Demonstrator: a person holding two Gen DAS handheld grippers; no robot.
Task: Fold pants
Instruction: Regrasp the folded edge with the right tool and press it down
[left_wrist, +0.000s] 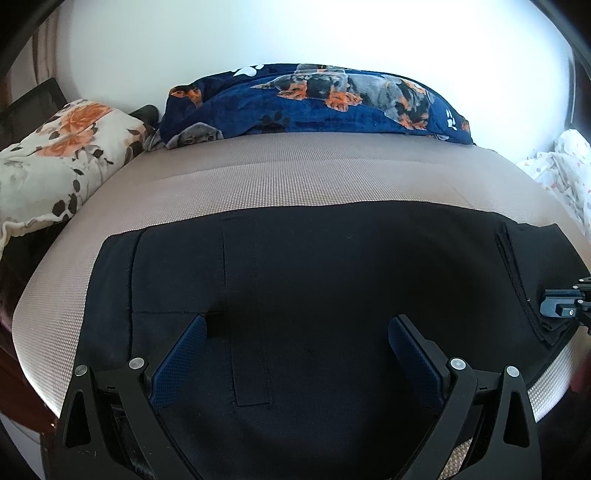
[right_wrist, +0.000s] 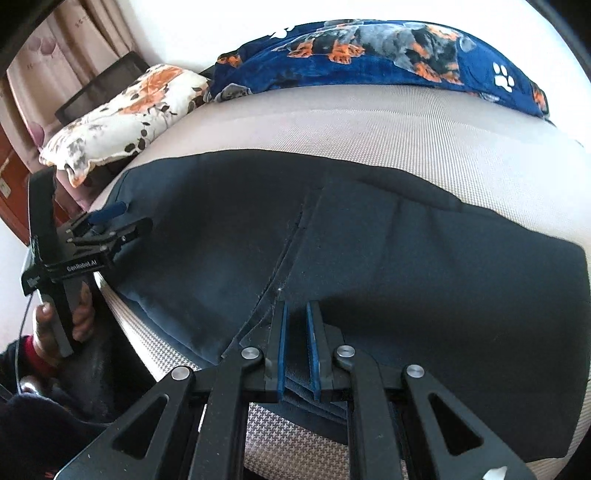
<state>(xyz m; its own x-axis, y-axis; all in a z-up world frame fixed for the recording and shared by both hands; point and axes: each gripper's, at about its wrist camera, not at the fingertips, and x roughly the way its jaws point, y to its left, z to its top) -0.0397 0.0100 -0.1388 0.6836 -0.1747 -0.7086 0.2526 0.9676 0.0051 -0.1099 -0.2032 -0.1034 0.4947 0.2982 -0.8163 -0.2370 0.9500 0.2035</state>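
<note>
Pants: the black pants (left_wrist: 332, 280) lie spread flat across the near part of the bed, one long edge running parallel to the bed's near side, dark seams and a stitched rectangular strip showing on the cloth.
Fold state: in the right wrist view the pants (right_wrist: 424, 266) show an overlapped panel edge running diagonally from the middle of the cloth down to the near hem, where several layers are stacked.
Right gripper: the right gripper (right_wrist: 297, 321) points steeply down at that stacked near edge; its blue pads stand close together with layered cloth between them, so it looks clamped on the pants, though the exact pad contact is partly hidden by the fabric folds.
Right gripper, other view: only its tip (left_wrist: 561, 306) shows at the right border, at the pants' folded end.
Left gripper: the left gripper (left_wrist: 297, 332) hovers over the middle of the pants with its blue-padded fingers spread wide and nothing between them.
Left gripper, other view: it (right_wrist: 122, 218) sits at the far left corner of the pants, held by a hand (right_wrist: 55, 325) with a red cuff.
Bed: a beige woven mattress cover (left_wrist: 295, 166) carries the pants.
Blanket: a navy dog-print blanket (left_wrist: 314, 103) is bunched along the far edge against the white wall.
Pillow: a floral pillow (left_wrist: 62, 155) lies at the far left corner.
</note>
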